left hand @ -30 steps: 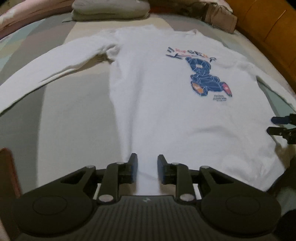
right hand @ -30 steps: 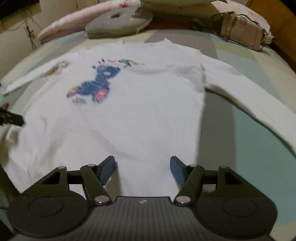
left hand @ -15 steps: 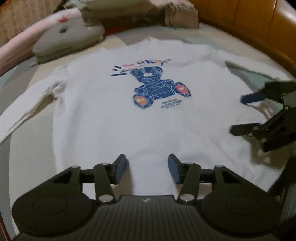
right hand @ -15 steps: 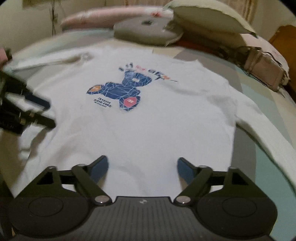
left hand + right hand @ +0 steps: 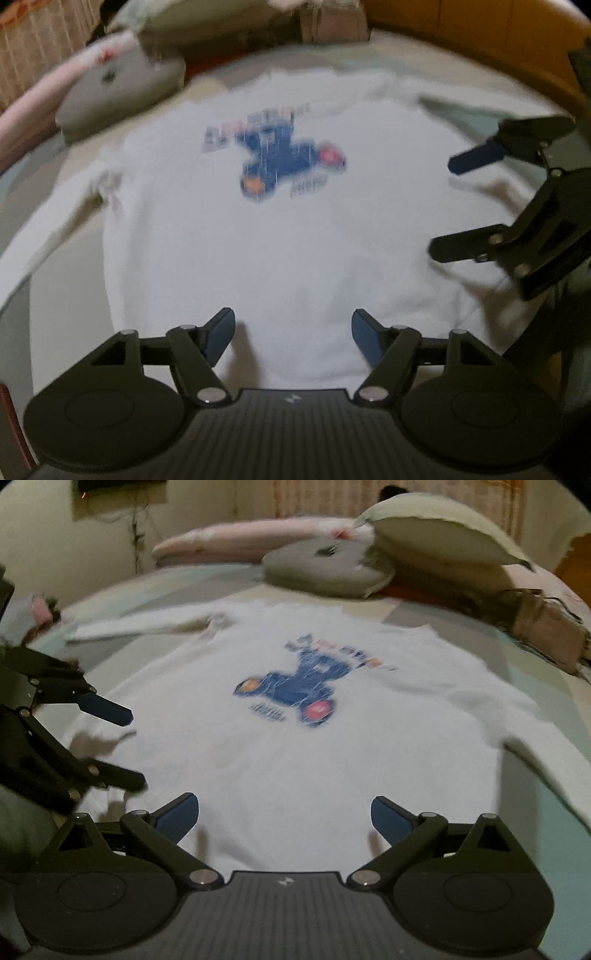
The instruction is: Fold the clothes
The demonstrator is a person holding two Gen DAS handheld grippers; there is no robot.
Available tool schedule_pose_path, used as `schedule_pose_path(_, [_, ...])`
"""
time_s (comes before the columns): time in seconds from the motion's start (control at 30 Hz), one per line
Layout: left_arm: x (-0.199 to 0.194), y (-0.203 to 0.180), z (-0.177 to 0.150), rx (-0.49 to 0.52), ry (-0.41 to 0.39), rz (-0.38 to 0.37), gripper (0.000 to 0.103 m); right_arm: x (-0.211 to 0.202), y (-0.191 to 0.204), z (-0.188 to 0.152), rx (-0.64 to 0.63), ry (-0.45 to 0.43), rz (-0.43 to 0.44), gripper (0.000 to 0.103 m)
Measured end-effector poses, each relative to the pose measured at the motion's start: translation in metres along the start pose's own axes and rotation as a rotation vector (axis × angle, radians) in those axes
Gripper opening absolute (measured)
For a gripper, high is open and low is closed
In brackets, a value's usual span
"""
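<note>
Both pairs of fingers stand apart with nothing between them: the left gripper (image 5: pixel 293 334) is opening its jaws above the near hem of the white sweatshirt (image 5: pixel 280 251), and the right gripper (image 5: pixel 284 812) is spread wide over the same hem. That sweatshirt lies flat, print up, across the bed (image 5: pixel 565 812), collar toward the far edge. Only the right wrist view shows the left sleeve's cuff (image 5: pixel 85 631) (the left view cuts it off). Motion blur makes the blue print (image 5: pixel 284 158) unreadable.

1 white sweatshirt (image 5: pixel 314 760), 2 grippers (image 5: pixel 284 812) (image 5: pixel 293 332), 1 grey round cushion (image 5: pixel 325 572), 1 bed (image 5: pixel 561 812).
</note>
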State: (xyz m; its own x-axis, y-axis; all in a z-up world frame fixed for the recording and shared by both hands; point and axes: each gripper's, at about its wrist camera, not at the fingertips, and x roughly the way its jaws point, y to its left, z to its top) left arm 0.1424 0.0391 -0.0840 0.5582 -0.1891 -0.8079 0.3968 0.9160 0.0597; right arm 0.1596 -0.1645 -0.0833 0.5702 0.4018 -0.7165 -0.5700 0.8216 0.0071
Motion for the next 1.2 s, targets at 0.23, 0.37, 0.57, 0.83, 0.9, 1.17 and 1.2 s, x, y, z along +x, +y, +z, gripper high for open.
schedule_pose_path(0.23, [-0.015,0.022,-0.017,-0.091,0.09,-0.014,0.075,-0.018,-0.013,-0.033,0.017,0.033,-0.017,0.103])
schedule_pose_path(0.37, [-0.027,0.044,0.003,-0.088,0.027,0.01,0.075,-0.027,-0.019,-0.031,0.072,0.076,-0.019,0.103])
schedule_pose_path(0.57, [0.007,0.097,0.077,-0.146,-0.112,0.04,0.075,-0.029,-0.027,-0.01,0.139,0.008,-0.038,0.103])
schedule_pose_path(0.83, [0.111,0.159,0.118,-0.277,-0.095,0.037,0.075,-0.015,-0.046,0.01,0.201,-0.014,-0.065,0.103])
schedule_pose_path(0.9, [0.114,0.175,0.114,-0.286,-0.122,0.086,0.072,-0.011,-0.055,0.009,0.216,0.006,-0.082,0.103])
schedule_pose_path(1.17, [0.096,0.145,0.125,-0.231,-0.122,0.038,0.078,0.012,-0.092,0.043,0.29,-0.034,-0.084,0.103])
schedule_pose_path(1.2, [0.093,0.136,0.126,-0.222,-0.127,0.006,0.079,0.019,-0.092,0.048,0.28,-0.035,-0.084,0.103])
